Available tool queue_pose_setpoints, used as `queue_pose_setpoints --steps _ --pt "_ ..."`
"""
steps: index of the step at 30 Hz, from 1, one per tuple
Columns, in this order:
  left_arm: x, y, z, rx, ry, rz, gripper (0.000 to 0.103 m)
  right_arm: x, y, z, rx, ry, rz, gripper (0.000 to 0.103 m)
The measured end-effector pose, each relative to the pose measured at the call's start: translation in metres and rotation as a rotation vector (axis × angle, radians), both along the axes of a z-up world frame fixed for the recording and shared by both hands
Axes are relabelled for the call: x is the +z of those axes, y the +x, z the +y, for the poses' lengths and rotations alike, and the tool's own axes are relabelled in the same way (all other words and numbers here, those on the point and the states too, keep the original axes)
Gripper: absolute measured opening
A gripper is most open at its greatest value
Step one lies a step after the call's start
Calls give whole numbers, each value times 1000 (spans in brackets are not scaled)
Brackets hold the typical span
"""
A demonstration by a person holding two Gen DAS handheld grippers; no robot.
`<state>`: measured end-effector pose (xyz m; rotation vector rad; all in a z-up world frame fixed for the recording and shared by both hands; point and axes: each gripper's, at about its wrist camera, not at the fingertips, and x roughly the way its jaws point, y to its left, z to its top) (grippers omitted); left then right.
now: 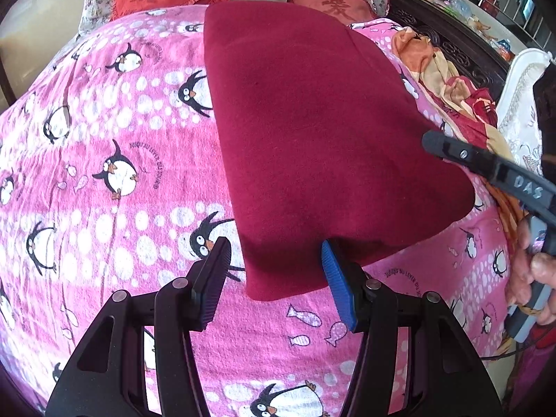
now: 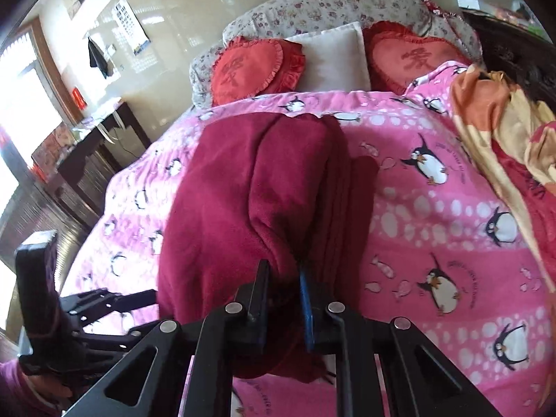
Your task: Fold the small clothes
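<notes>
right gripper (image 2: 283, 299) clamped on dark red garment (image 2: 257, 187)

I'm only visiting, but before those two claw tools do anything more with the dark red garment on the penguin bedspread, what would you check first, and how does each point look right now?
1. Right gripper has hold of the dark red garment: ok, fabric is bunched between its closed fingers.
2. Left gripper has hold: not ok, it is open, with the garment's near corner lying between its fingers, unpinched.
3. Garment lies flat: not ok, smooth in the left view but ridged near the right gripper.
4. Fold edges line up: cannot tell, the far edge is distorted.
5. Room on the penguin bedspread: ok to the left; an orange patterned cloth lies to the right.
</notes>
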<state>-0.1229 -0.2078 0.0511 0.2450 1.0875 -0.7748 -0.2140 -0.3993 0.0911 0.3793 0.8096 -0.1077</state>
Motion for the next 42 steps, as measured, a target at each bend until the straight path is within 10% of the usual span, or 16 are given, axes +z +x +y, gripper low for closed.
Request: queue_pose_setpoints --steps 6,12,16,18,21,36,42 --pt "1 -1 3 2 3 -14 54 -12 -6 -13 -38 117 -7 15" --pt "0 2 6 14 -6 2 54 18 -38 -3 22 199 -125 45" --pt "3 -1 8 18 0 -5 54 9 -37 16 82 188 -80 43" --pt "7 -2 11 14 5 -13 54 -6 -32 24 99 166 -26 10" --pt "18 -5 20 6 2 -40 54 -11 -38 26 92 164 -35 8" --pt "29 6 -6 3 -47 -69 54 -31 -41 14 41 131 69 8" --pt "21 3 -19 -16 -20 -92 54 8 -47 23 32 -7 16 34"
